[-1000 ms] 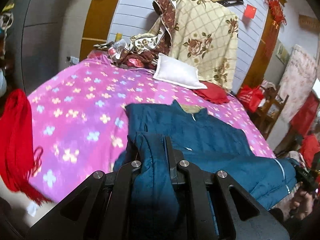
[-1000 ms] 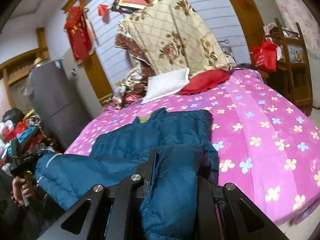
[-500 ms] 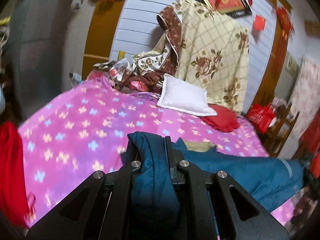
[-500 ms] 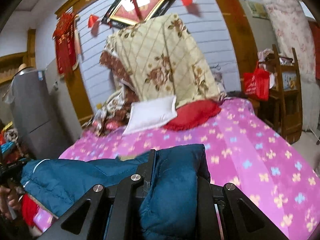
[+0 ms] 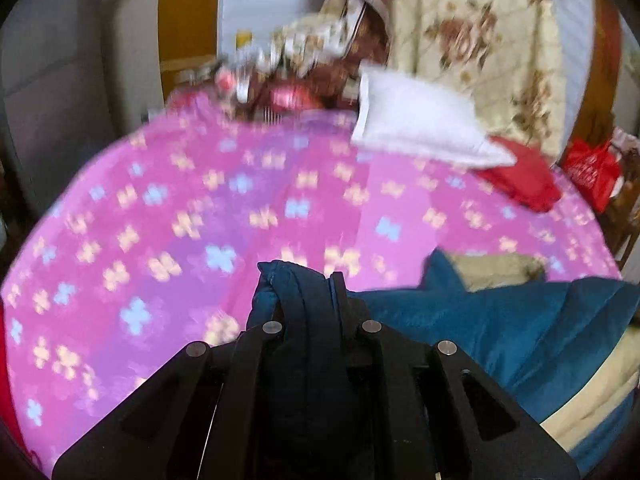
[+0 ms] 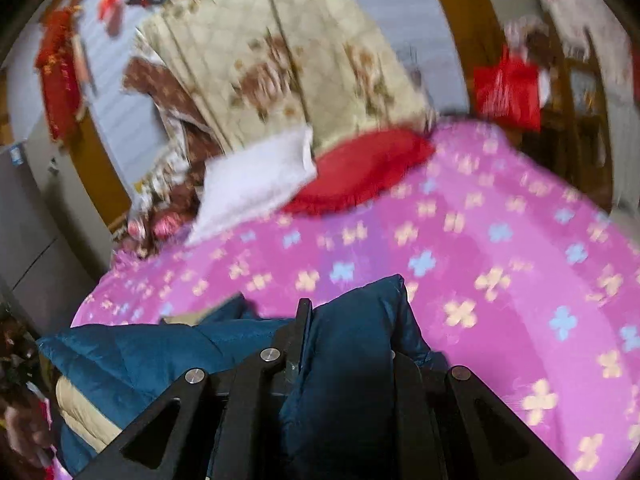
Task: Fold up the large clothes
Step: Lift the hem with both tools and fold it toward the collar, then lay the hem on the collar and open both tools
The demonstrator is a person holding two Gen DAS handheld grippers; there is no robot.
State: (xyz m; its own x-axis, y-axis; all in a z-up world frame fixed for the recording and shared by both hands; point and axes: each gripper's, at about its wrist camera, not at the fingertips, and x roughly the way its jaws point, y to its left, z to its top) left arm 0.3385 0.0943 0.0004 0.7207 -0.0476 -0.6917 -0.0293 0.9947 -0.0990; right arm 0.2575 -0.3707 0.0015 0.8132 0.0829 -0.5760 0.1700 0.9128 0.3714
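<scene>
A large dark-blue padded jacket [image 5: 500,320] with a beige lining lies across the near part of a bed with a pink flowered cover [image 5: 200,220]. My left gripper [image 5: 304,292] is shut on a bunched fold of the jacket. The jacket spreads to the right in the left wrist view, its beige lining showing at the lower right. My right gripper [image 6: 352,312] is shut on another bunched fold of the jacket [image 6: 168,356], which spreads to the left in the right wrist view. Both views are motion-blurred.
A white pillow [image 5: 416,124] and a red cushion [image 5: 524,180] lie at the head of the bed. A beige flowered quilt [image 6: 288,52] is piled against the wall. A red bag [image 6: 508,92] and wooden shelves stand to the right; a grey cabinet [image 5: 52,80] stands to the left.
Both grippers have carried the jacket's held folds up and forward toward the head of the bed. The jacket body now lies folded lower in view, with the beige lining exposed.
</scene>
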